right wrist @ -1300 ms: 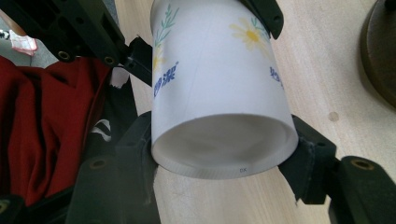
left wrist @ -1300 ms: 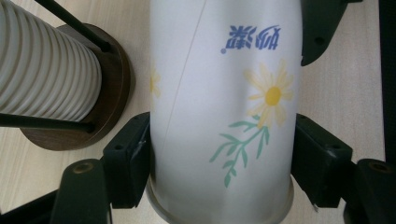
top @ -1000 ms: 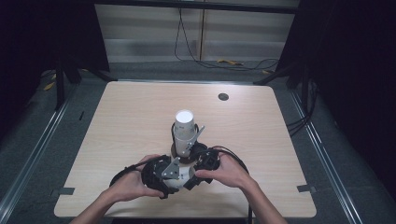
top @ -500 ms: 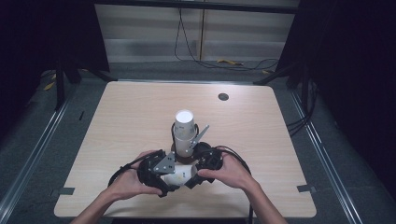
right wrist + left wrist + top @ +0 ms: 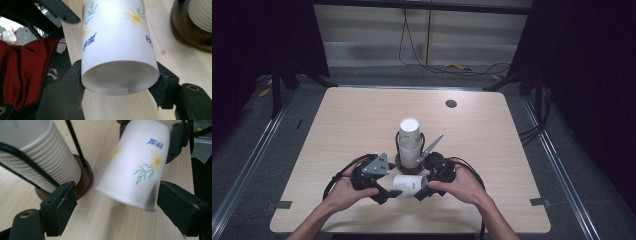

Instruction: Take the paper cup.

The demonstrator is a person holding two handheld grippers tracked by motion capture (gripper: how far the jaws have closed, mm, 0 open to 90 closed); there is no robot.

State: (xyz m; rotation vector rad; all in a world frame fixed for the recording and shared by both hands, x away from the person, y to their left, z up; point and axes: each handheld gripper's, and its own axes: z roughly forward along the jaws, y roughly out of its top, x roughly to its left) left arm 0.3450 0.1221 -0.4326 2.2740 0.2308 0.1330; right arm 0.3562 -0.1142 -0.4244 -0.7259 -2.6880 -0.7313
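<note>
1. Two grippers meet near the front edge of the table (image 5: pixel 362 115), each in one of the person's hands, with a single paper cup (image 5: pixel 408 184) lying sideways between them.
2. Right gripper (image 5: pixel 426 190): its jaws are clamped on the base end of the cup (image 5: pixel 120 45). In the right gripper view the cup's recessed bottom faces the camera and both black jaws press against its sides.
3. Left gripper (image 5: pixel 388 192): its jaws have just been opening and now stand wide. In the left gripper view the cup (image 5: pixel 137 165) lies between them, its rim end tilted toward the camera, and neither pad touches it; a gap shows on each side.
4. Cup: white, printed with yellow flowers, green leaves and blue lettering, held just above the wood.
5. Just behind the grippers a stack of ribbed white cups (image 5: pixel 410 142) stands upside down on a round brown base (image 5: pixel 402 162), inside thin black wire uprights.
6. In the left gripper view that stack (image 5: pixel 37 157) is close on the left, beside the left jaw but apart from the held cup.
7. Farther back, a small dark round hole (image 5: pixel 451 103) sits near the table's far edge.
</note>
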